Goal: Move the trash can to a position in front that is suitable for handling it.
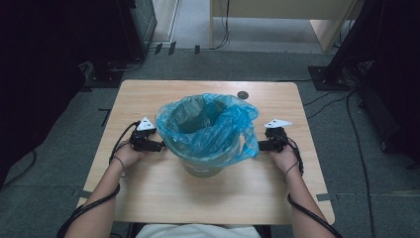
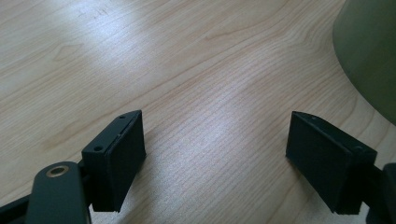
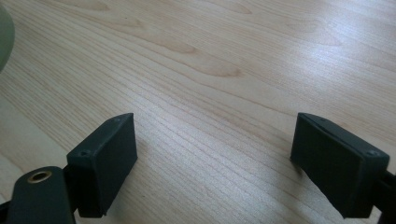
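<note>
No readable text, label, brand, number or sign appears on anything here.

Your forearms enter from six o'clock. Your left gripper (image 1: 159, 146) sits at nine o'clock, your right gripper (image 1: 259, 145) at three o'clock, both pointing inward, jaws spread wide and empty.

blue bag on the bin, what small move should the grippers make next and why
Probably lift both grippers to the bag's hanging edge and close on it. The blue bag drapes loosely over the bin; the left gripper and right gripper flank it with jaws open over bare table, holding nothing.
</note>
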### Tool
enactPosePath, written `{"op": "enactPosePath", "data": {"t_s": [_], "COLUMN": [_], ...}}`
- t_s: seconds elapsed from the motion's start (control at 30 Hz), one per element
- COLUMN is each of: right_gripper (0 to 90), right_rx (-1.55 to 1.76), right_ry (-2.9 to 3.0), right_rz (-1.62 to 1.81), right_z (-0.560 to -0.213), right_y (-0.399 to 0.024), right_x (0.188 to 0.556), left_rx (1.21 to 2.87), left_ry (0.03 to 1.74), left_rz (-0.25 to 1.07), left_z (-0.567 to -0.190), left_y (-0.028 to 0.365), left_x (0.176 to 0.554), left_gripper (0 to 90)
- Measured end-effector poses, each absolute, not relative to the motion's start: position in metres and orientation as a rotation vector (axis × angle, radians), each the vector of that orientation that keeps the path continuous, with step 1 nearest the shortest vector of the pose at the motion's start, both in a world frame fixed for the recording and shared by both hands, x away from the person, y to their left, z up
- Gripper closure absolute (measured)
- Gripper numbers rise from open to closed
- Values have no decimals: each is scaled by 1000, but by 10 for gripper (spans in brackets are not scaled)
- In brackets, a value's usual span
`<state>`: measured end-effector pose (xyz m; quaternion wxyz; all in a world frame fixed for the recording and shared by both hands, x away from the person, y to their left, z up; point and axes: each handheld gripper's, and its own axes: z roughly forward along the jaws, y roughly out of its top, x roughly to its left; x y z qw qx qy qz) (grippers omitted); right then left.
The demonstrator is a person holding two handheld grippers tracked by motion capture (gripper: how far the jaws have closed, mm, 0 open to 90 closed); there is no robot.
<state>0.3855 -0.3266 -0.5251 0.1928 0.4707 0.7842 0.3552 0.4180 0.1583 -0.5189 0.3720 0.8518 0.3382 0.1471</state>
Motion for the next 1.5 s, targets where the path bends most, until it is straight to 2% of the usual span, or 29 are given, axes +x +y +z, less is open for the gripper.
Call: {"op": "enactPosePath", "data": {"t_s": [0.77,1.0,1.37,1.5], "right_gripper": [137,149,248,249], "right_rx": [1342,1348,1447,1426], "right_ry": [2181,2215,2243,2271], "right_rz": [985,972,1036,1019], "right_z": [-525,-522,-515,-513], "right_y": [-325,-327,-339,-337], "right_x": [386,386,389,388], "left_rx": [2152,2127,2184,2198], "left_ry": [948,1015,998,998], "left_rz": [411,359,344,313], "left_z": [-519,-516,-512,-510], "left_y": [154,153,152,151], "left_x": [426,428,427,427], "left_gripper": [190,180,183,184]}}
